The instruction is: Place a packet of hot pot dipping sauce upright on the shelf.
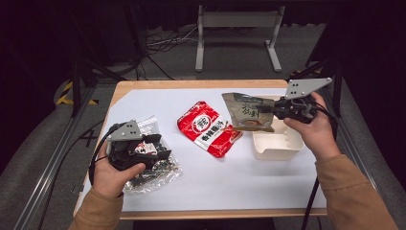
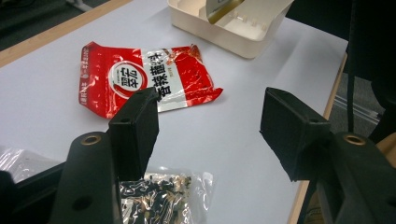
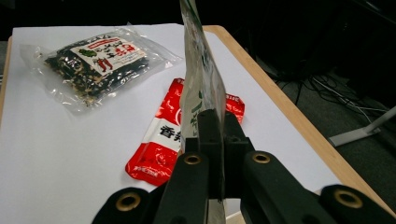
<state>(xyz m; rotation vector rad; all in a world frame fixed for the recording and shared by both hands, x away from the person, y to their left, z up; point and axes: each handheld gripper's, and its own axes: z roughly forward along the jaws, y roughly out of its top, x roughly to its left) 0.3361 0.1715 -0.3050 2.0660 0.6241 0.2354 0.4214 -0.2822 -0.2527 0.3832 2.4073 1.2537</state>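
Table (image 1: 210,191): white sheet over a wooden top, wood edge showing at the far and near sides. Dark room behind, grey floor, cables upper left of the high view, a white metal frame (image 1: 237,33) top centre, yellow-black floor tape (image 1: 72,93) at the left.

Going left to right in the high view: our left tongs (image 1: 160,149) sit lower left over the clear seaweed pouch (image 1: 153,170), jaws standing apart with nothing between the pads; in the left gripper view the pouch lies under and beside them. Pouch has a white-red label (image 3: 105,51), print too small to read.

Centre: red-and-white snack packet (image 1: 208,128) lying flat and crinkled, apart from the pouch. Round white logo and Chinese characters on it; we can't read them reliably.

Right of centre: our right tongs (image 1: 268,109) are clamped tight on the grey-green packet (image 1: 246,112), held up off the table, just above the left rim of the cream tray (image 1: 277,143). Dark brush-style characters on the packet, not legible. In the right gripper view it stands edge-on between the jaws and blocks part of the red packet.

Tray sits at the right of the sheet, near the table's right edge.
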